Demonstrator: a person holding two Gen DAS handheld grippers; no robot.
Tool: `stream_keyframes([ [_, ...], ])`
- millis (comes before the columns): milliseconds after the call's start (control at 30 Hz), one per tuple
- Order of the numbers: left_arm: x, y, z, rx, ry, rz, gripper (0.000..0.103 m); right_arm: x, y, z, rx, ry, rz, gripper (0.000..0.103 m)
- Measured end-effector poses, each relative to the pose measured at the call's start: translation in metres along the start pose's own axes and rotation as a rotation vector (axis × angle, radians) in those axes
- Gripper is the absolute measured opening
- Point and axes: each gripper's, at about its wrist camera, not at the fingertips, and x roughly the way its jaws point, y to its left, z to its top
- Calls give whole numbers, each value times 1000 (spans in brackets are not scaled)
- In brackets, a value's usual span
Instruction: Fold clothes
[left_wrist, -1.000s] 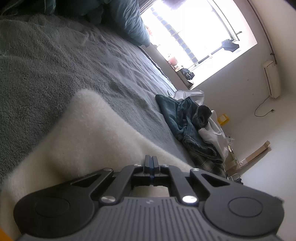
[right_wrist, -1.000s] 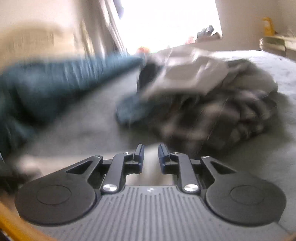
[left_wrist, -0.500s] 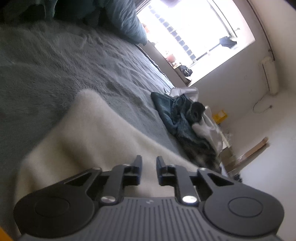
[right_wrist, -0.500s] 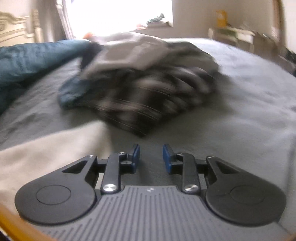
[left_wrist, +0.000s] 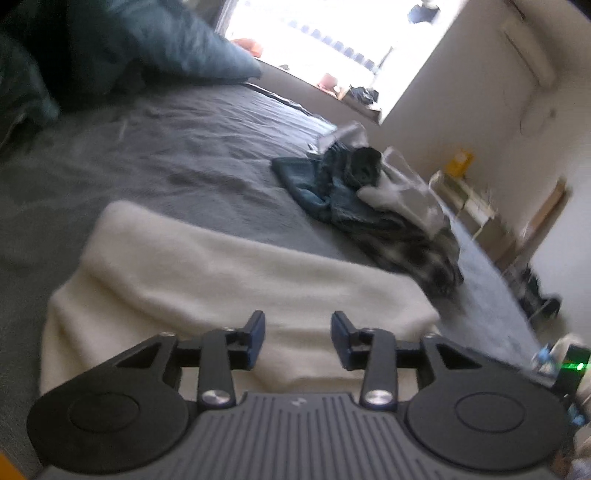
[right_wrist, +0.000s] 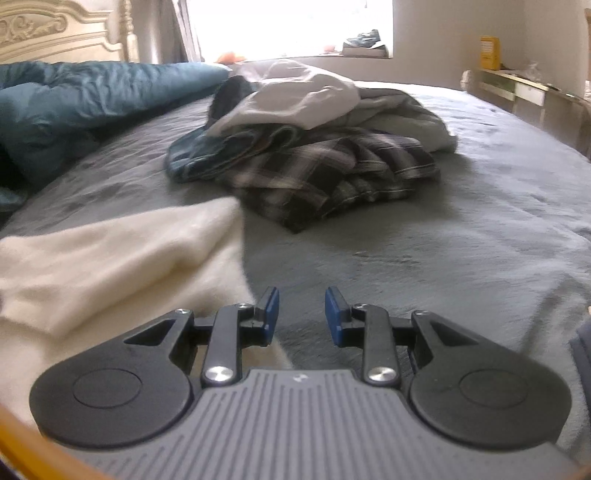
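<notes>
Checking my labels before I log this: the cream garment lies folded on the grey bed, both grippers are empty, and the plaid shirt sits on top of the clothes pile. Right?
Not quite. In the right wrist view the plaid shirt lies at the bottom of the clothes pile, under a white garment. The cream garment does lie folded on the grey bed, and left gripper and right gripper are empty.

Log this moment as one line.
left gripper: opening, empty | right gripper: open, empty | white garment: folded on bed | pile: unfolded

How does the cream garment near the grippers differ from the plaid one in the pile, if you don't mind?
The cream garment is plain and fluffy; the plaid garment is dark and checked. The cream garment lies alone, folded into a flat band; the plaid garment sits crumpled under other clothes. Both rest on the grey bedcover.
</notes>
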Motion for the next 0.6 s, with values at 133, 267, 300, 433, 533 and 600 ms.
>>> stream_keyframes([
  [133,9,-30,2,24,18,13,44,-4,-4,-5,17,11,66,27],
  [267,27,-60,7,24,56,5,44,-8,-16,-9,31,18,114,28],
  [300,33,-70,9,34,65,12,44,-9,-20,-9,41,21,129,29],
  [433,56,-109,19,88,101,12,48,-16,-45,-16,99,57,206,31],
  [533,79,-139,30,121,128,6,54,-23,-58,-26,123,89,259,33],
  [600,97,-160,34,155,153,16,54,-28,-59,-34,111,97,281,36],
])
